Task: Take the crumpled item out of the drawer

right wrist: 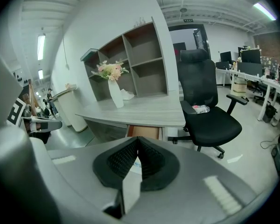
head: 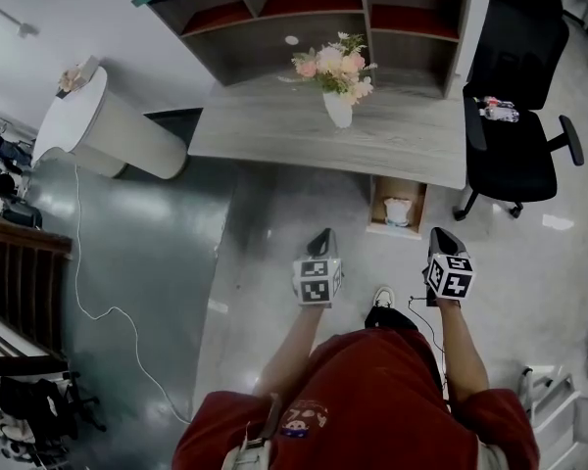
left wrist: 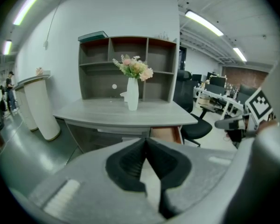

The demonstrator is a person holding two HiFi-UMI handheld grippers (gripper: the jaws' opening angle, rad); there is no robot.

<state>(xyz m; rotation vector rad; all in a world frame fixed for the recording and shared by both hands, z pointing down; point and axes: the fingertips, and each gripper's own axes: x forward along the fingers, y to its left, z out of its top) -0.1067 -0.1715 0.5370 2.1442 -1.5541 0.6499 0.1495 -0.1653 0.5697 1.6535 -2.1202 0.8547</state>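
Note:
An open wooden drawer (head: 380,204) juts out from under the grey desk (head: 274,135), and a white crumpled item (head: 398,211) lies inside it. Both grippers hover over the floor short of the drawer, not touching it. My left gripper (head: 321,235) is to the drawer's left and my right gripper (head: 439,233) to its right. In the left gripper view the left gripper (left wrist: 146,141) has its jaws together with nothing between them, and the drawer (left wrist: 165,133) shows just beyond. In the right gripper view the right gripper (right wrist: 138,139) is likewise shut and empty, pointing at the drawer (right wrist: 144,131).
A vase of flowers (head: 338,109) stands on the desk before a shelf unit (head: 304,8). A black office chair (head: 514,86) with a bottle (head: 495,109) on its seat stands right of the drawer. A white rounded counter (head: 108,125) and a floor cable (head: 98,306) lie to the left.

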